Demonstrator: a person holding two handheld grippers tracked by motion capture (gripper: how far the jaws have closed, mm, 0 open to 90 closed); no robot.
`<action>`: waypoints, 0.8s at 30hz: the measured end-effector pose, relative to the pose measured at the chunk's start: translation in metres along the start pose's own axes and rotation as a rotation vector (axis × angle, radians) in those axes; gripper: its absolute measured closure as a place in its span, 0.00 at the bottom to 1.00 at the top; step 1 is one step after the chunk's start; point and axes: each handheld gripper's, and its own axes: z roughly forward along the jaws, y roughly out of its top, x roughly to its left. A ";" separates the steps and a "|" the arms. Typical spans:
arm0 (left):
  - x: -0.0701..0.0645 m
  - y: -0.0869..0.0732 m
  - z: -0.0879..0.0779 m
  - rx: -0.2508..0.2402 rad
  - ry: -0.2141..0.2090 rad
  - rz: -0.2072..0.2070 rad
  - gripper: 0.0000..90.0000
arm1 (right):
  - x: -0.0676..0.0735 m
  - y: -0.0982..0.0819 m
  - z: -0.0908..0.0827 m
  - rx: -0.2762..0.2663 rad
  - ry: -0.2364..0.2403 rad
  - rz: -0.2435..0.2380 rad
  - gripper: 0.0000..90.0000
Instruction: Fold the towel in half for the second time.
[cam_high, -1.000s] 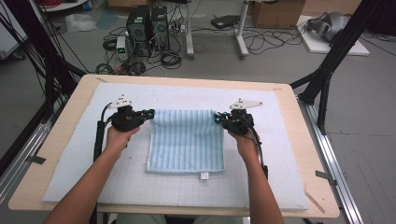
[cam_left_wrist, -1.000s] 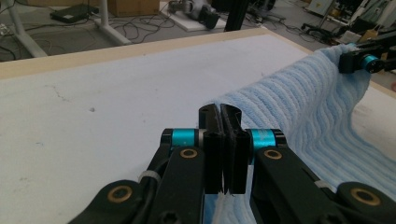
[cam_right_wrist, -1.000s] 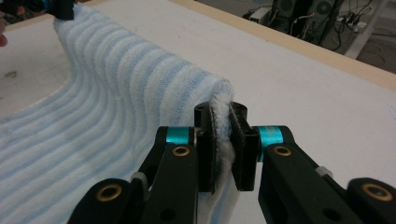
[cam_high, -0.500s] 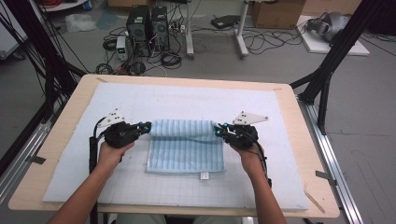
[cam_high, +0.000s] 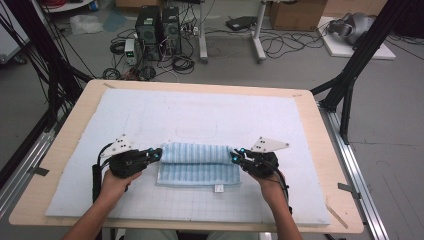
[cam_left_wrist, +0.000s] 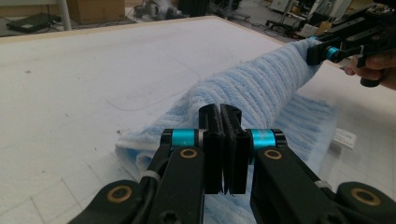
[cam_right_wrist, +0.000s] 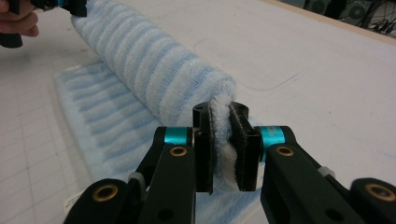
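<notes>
Blue striped towel (cam_high: 198, 164) lies on the white mat (cam_high: 200, 115) covering the wooden table (cam_high: 65, 145), in the near half of the mat, about centered left to right. Far edge of the towel is lifted and folded toward the person, making a raised roll across the towel's far side; flat lower layer sticks out on the near side of the roll, with a small white tag (cam_high: 218, 188) at the towel's near edge. Left gripper (cam_high: 156, 154) sits at the towel's left end, jaws clamped tight on the towel's edge; in the left gripper view (cam_left_wrist: 223, 116) the pads sit nearly together with thin fabric pinched between. Right gripper (cam_high: 235, 156) sits at the towel's right end, jaws closed on a tuft of terry cloth, clearly squeezed between the pads in the right gripper view (cam_right_wrist: 220, 116). Both hands come in from the near side of the towel, left hand (cam_high: 114, 184) and right hand (cam_high: 267, 181) on either side of it. Towel roll spans straight between the two grippers, slightly off the mat. Computer towers (cam_high: 157, 25) and cables on the floor beyond the table's far edge.
</notes>
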 end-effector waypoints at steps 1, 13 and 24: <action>-0.001 -0.002 0.000 0.005 -0.002 0.002 0.97 | 0.001 -0.003 -0.001 -0.002 0.001 0.006 0.90; -0.001 -0.012 -0.004 0.040 -0.028 -0.047 0.80 | 0.010 -0.020 -0.003 0.035 0.033 0.003 0.78; 0.017 0.004 0.005 0.022 0.043 -0.137 0.62 | 0.003 -0.002 -0.004 0.006 0.003 0.064 0.70</action>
